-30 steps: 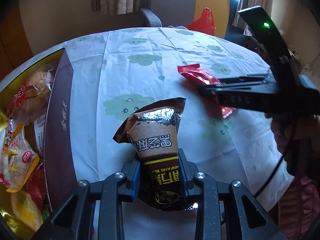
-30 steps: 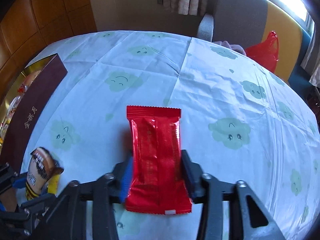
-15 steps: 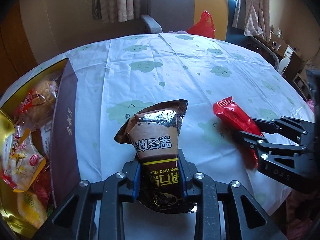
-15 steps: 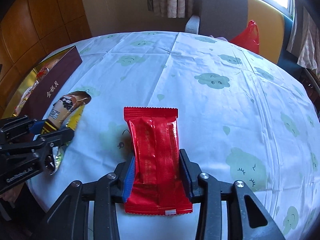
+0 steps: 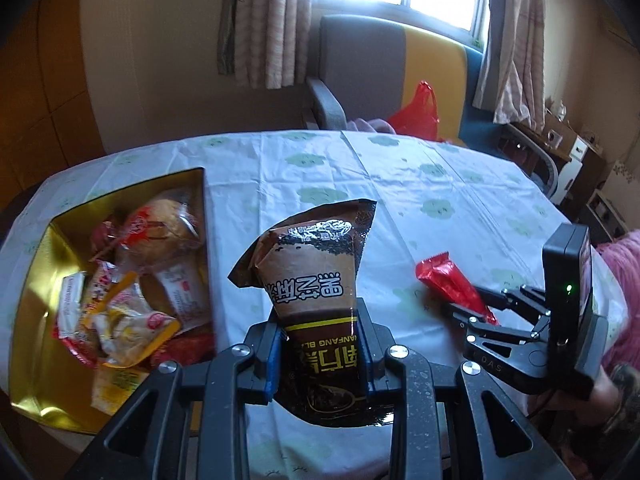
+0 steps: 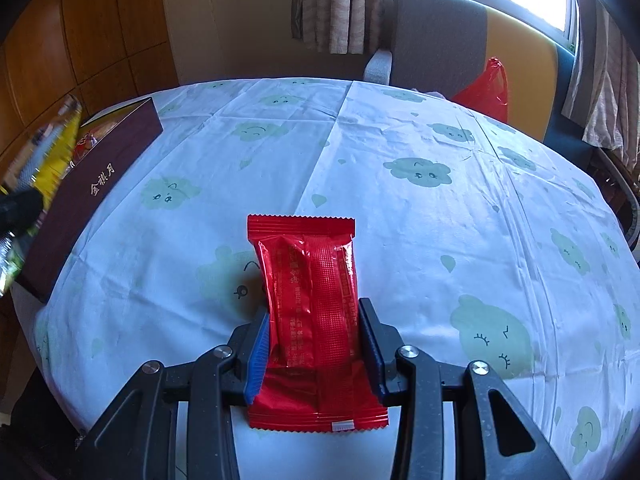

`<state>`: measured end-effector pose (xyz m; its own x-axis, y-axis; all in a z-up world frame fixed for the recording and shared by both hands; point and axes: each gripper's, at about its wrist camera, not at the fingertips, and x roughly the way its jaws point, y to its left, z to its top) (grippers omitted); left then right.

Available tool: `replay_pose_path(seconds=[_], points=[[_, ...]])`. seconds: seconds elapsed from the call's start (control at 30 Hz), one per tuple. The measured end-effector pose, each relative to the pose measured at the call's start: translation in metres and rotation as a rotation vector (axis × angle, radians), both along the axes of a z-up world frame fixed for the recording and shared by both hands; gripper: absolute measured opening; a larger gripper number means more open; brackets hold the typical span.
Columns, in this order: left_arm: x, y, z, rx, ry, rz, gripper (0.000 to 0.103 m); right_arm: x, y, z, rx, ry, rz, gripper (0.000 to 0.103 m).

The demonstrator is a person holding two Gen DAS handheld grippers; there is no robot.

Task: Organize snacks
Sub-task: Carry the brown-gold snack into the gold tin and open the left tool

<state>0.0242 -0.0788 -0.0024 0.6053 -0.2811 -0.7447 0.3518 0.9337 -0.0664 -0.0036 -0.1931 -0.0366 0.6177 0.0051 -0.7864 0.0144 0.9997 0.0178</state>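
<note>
Snacks (image 5: 132, 280) in box (image 5: 36, 304) overlap; left claw (image 6: 16, 208) blurred at edge

Gold "金祺月" on maroon box side (image 6: 102, 176), "DAS" on right gripper (image 5: 460, 308)

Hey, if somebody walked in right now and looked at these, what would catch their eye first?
Probably the two clamped packets: a brown snack packet in the left gripper and a red packet in the right gripper. Next, the gold-lined box of snacks at the table's left edge.
</note>
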Motion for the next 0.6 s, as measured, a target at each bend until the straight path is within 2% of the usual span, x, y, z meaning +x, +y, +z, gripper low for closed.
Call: replay_pose_path(seconds=[0.2,0.6], points=[[-0.003,0.026,0.013,-0.001,-0.027,0.063,0.031,-0.001,0.001,0.000,-0.003,-0.010,-0.005,0.041],[0.000,0.078,0.014,0.017,-0.037,0.195,0.031,-0.003,0.001,0.000,-0.004,-0.020,-0.010,0.041]])
